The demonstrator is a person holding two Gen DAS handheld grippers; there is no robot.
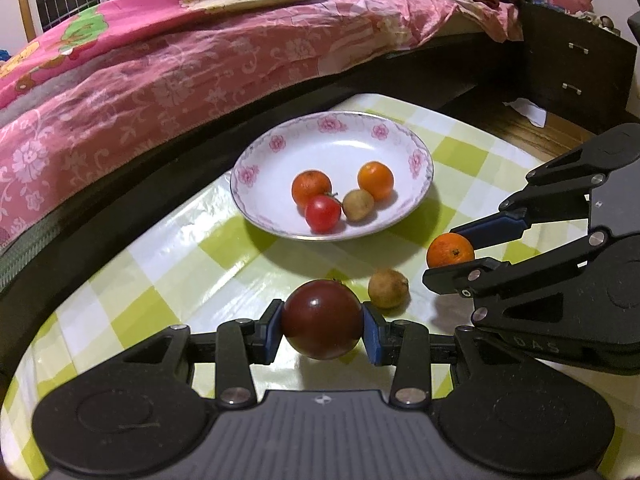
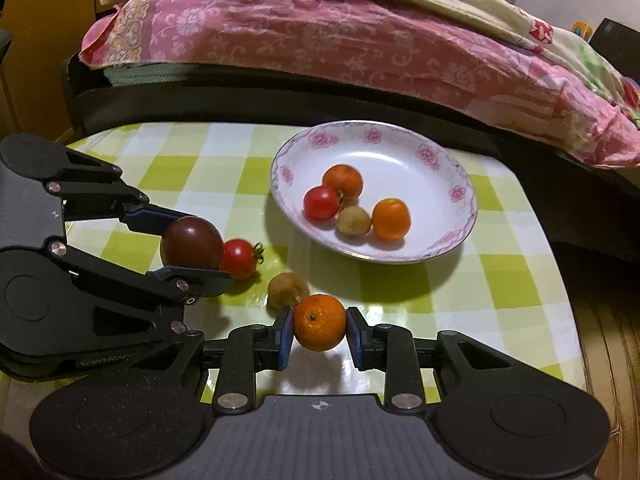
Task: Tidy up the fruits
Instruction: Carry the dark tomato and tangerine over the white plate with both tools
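- Fruits, left wrist view: a dark tomato [image 1: 322, 319] was clamped between the blue pads [image 1: 275, 330] of the left gripper [image 1: 323, 334], the fingers narrowed to its width and pressing at its widest girth, apparently so that a smooth round body would not slip.
- Ahead, the flowered plate [image 1: 416, 148] held two oranges, a red tomato [image 1: 322, 213] and a small brown fruit [image 1: 358, 205], clustered toward its near side; it appeared to be the collecting place.
- At right, the right gripper [image 1: 460, 251] entered side-on, its fingers closed on a loose orange [image 1: 450, 250]. A brown fruit [image 1: 388, 288] lay on the checked tablecloth [image 1: 160, 264], just right of the dark tomato.
- Fruits, right wrist view: the orange [image 2: 319, 322] sat between the right gripper [image 2: 318, 336] pads [image 2: 285, 336], fingers narrowed onto it; whether it was lifted clear of the cloth could not be told.
- At left, the left gripper [image 2: 188, 250] held the dark tomato [image 2: 191, 243]; a second red tomato [image 2: 239, 258] lay just behind it, and the brown fruit [image 2: 287, 289] lay beside the orange.
- The plate [image 2: 460, 184] stood farther off with open space on its right half, judged room enough for both held fruits; two pieces would remain on the cloth.
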